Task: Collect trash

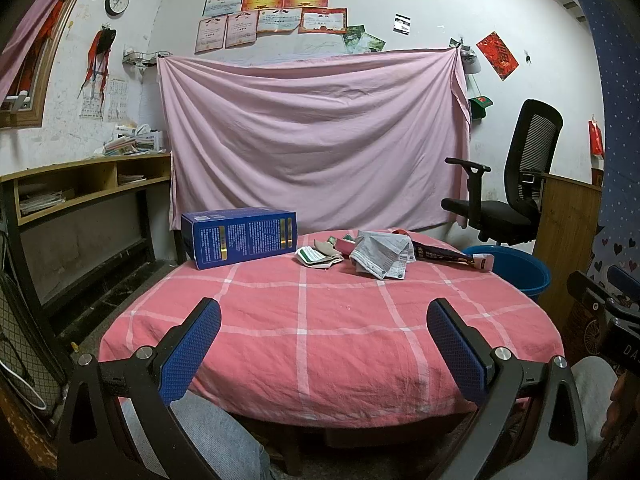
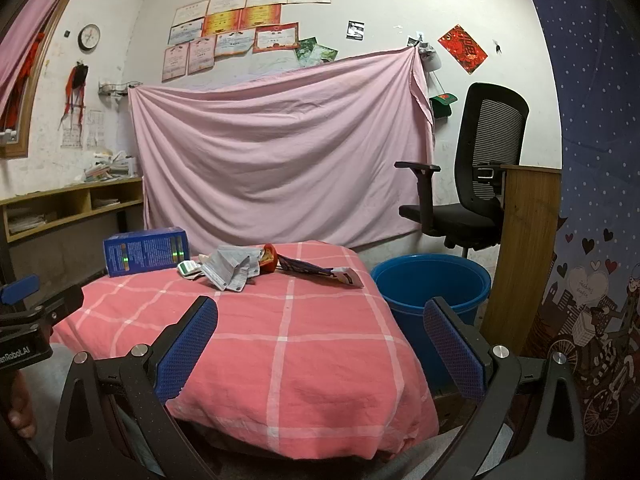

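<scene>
Trash lies at the far side of a table under a pink checked cloth [image 1: 320, 320]: a blue carton [image 1: 240, 237], a green-and-white packet [image 1: 318, 257], crumpled printed paper [image 1: 382, 256] and a dark wrapper [image 1: 444, 255]. In the right wrist view I see the same carton [image 2: 146, 251], the paper [image 2: 230, 268], a red piece [image 2: 269, 261] and the wrapper [image 2: 320, 270]. A blue bucket [image 2: 430, 288] stands on the floor right of the table. My left gripper [image 1: 324, 312] and right gripper [image 2: 320, 312] hover open over the near edge, with nothing between their blue pads.
A black office chair [image 2: 468, 184] and a wooden panel [image 2: 524, 248] stand behind the bucket. A pink sheet [image 1: 316, 136] hangs on the far wall. A low wooden shelf [image 1: 88, 184] with papers runs along the left wall. Grey trouser legs [image 1: 212, 436] show below the left gripper.
</scene>
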`<state>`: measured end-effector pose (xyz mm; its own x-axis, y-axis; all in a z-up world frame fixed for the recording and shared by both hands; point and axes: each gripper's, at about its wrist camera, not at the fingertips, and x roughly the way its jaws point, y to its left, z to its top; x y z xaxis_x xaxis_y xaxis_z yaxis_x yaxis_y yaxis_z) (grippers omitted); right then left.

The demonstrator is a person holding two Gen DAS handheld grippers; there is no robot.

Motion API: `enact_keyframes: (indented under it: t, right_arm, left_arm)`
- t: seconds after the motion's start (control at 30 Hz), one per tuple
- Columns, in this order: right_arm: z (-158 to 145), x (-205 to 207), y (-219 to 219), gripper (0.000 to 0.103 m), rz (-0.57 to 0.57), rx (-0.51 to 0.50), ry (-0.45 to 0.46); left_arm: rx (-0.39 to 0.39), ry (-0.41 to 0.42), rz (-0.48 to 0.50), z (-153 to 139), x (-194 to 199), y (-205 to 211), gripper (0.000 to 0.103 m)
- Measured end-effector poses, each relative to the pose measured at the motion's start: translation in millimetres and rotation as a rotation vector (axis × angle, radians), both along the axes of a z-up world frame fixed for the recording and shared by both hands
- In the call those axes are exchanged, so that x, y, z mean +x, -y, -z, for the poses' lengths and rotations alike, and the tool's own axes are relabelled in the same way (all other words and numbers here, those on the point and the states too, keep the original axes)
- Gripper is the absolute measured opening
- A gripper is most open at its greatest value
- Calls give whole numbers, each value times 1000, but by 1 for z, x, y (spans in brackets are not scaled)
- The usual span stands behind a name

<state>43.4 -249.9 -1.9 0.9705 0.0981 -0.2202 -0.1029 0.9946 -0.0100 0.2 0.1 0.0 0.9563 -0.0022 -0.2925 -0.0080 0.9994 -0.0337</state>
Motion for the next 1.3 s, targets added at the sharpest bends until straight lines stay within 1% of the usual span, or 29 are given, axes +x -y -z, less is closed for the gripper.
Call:
enact_keyframes:
  t: [1.3]
  right_arm:
    - [0, 1, 0, 103, -1, 5, -6]
  left_arm:
    - [5, 4, 3, -2, -1, -3, 101]
